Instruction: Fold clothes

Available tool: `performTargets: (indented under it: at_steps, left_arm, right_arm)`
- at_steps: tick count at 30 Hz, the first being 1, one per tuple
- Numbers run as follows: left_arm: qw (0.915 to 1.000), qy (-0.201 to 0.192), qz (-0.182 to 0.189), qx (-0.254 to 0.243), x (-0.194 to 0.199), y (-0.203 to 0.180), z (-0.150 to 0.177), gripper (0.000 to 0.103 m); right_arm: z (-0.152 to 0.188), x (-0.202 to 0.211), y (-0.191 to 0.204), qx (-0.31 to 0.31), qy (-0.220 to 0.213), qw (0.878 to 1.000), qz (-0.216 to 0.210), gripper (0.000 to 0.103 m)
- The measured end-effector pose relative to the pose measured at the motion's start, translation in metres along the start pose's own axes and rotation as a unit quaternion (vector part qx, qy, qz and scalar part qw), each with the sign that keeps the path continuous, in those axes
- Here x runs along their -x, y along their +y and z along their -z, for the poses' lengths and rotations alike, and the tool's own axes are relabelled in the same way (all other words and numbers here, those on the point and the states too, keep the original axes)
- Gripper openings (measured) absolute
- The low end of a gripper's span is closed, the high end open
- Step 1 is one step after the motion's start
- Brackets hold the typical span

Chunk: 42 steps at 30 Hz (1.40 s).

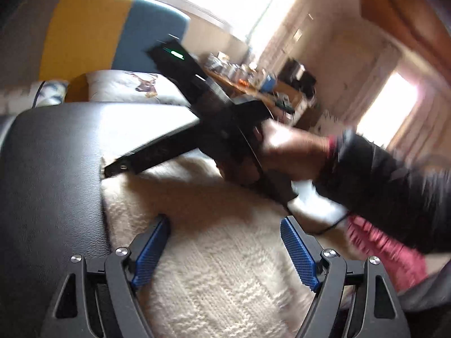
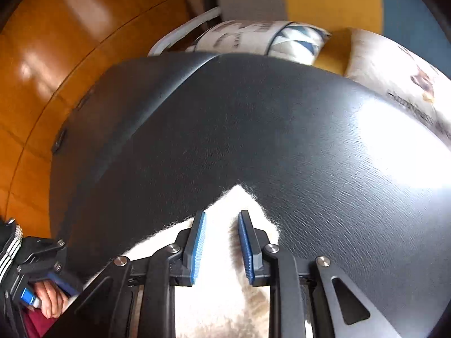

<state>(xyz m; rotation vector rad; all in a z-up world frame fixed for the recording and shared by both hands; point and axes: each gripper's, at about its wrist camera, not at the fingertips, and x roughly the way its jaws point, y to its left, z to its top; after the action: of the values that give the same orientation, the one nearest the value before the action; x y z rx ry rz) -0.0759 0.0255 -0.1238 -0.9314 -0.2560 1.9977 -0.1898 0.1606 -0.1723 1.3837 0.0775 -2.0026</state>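
A cream knitted garment [image 1: 220, 253], thick and fuzzy with a ribbed or cabled weave, lay spread over a black, leather-grained padded surface [image 2: 253, 126] that served as the table. In the left wrist view the left gripper [image 1: 225, 249] hung just above the knit with its blue ridged pads set wide apart, holding nothing. The right gripper [image 2: 221, 246], seen from its own camera, had its blue pads drawn fairly near each other but with a clear gap between them, poised over a pointed corner of the garment [image 2: 239, 194] whose hairy edge lay against the dark surface; no cloth sat between the pads that I could see. From the left camera the same right gripper [image 1: 118, 167] appeared as a long black body reaching across the knit, held by a hand [image 1: 290, 152] in a dark sleeve, all motion-blurred. Judged from this, the work stood at taking or letting go of a corner: the scene would fit a corner about to be pinched for a fold as well as one just laid down. How many folds the garment carried could not be told. The wool looked soft, springy and prone to slipping. Patterned cushions [image 2: 282, 39] lay beyond the table's far edge.
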Motion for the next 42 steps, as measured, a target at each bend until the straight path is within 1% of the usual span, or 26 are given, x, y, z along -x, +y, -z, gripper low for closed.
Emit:
performTargets:
  at_steps: [2,5,7,8,11,13,16,18,20,21,24,25,26,27,28,29,30,31,33,37,39,42]
  left_arm:
    - [0.9984,-0.009,0.009,0.055,0.008,0.015,-0.008,0.081]
    - [0.9914,-0.012,-0.018,0.129,0.016,0.042,-0.019,0.085]
    - [0.9864,-0.013,-0.023,0.162,0.019,0.057,-0.025,0.085]
    - [0.984,-0.007,-0.026,0.176,0.017,0.063,-0.028,0.085]
    - [0.9774,0.01,-0.033,0.209,0.01,0.077,-0.034,0.086]
    - [0.9743,0.024,-0.032,0.222,0.003,0.086,-0.032,0.09]
    - [0.9678,0.052,-0.022,0.245,-0.008,0.097,-0.019,0.091]
    - [0.9598,0.084,-0.006,0.268,-0.02,0.103,-0.012,0.092]
    - [0.9532,0.094,0.006,0.287,-0.026,0.107,-0.007,0.092]
    - [0.9536,0.098,0.009,0.284,-0.025,0.104,-0.006,0.092]
    - [0.9548,0.113,0.016,0.275,-0.026,0.096,-0.004,0.092]
    - [0.955,0.12,0.018,0.271,-0.026,0.093,-0.003,0.092]
    - [0.9571,0.125,0.02,0.261,-0.027,0.089,-0.002,0.093]
    - [0.959,0.131,0.022,0.251,-0.027,0.085,-0.001,0.093]
    - [0.9604,0.133,0.023,0.244,-0.027,0.082,0.0,0.093]
    - [0.9617,0.131,0.022,0.24,-0.026,0.08,0.001,0.094]
    - [0.963,0.129,0.021,0.235,-0.026,0.078,0.001,0.095]
    - [0.9643,0.128,0.02,0.231,-0.025,0.076,0.001,0.096]
    - [0.9663,0.132,0.016,0.22,-0.029,0.073,-0.001,0.098]
    - [0.9706,0.133,0.011,0.2,-0.033,0.064,-0.001,0.102]
    - [0.9718,0.135,0.011,0.193,-0.035,0.062,-0.001,0.102]
    - [0.9729,0.141,0.014,0.183,-0.039,0.059,-0.001,0.102]
  right_arm:
    - [0.005,0.018,-0.003,-0.021,-0.025,0.999,-0.002,0.027]
    - [0.018,0.052,-0.012,-0.059,-0.064,0.996,-0.011,0.027]
    - [0.034,0.074,-0.016,-0.08,-0.087,0.993,-0.016,0.03]
    - [0.043,0.085,-0.018,-0.092,-0.096,0.991,-0.019,0.03]
    - [0.08,0.116,-0.031,-0.149,-0.128,0.979,-0.049,0.031]
    - [0.111,0.124,-0.036,-0.185,-0.137,0.971,-0.069,0.034]
    - [0.156,0.136,-0.042,-0.239,-0.15,0.954,-0.098,0.039]
    - [0.187,0.143,-0.046,-0.275,-0.158,0.941,-0.118,0.043]
    - [0.217,0.151,-0.05,-0.31,-0.167,0.926,-0.138,0.049]
    - [0.232,0.155,-0.052,-0.327,-0.17,0.918,-0.147,0.054]
    - [0.278,0.166,-0.058,-0.378,-0.182,0.891,-0.176,0.057]
    - [0.293,0.17,-0.06,-0.394,-0.185,0.881,-0.185,0.06]
    - [0.308,0.174,-0.062,-0.411,-0.189,0.871,-0.194,0.063]
    - [0.306,0.17,-0.06,-0.413,-0.186,0.869,-0.197,0.071]
    - [0.303,0.165,-0.058,-0.414,-0.183,0.869,-0.2,0.074]
    - [0.3,0.16,-0.057,-0.417,-0.175,0.868,-0.203,0.075]
    - [0.298,0.153,-0.056,-0.421,-0.167,0.867,-0.208,0.079]
    - [0.292,0.147,-0.055,-0.421,-0.159,0.869,-0.207,0.084]
    - [0.28,0.138,-0.051,-0.416,-0.145,0.874,-0.205,0.084]
    - [0.254,0.122,-0.042,-0.398,-0.137,0.882,-0.211,0.084]
    - [0.245,0.115,-0.04,-0.403,-0.134,0.881,-0.21,0.084]
    - [0.229,0.101,-0.039,-0.417,-0.126,0.879,-0.195,0.084]
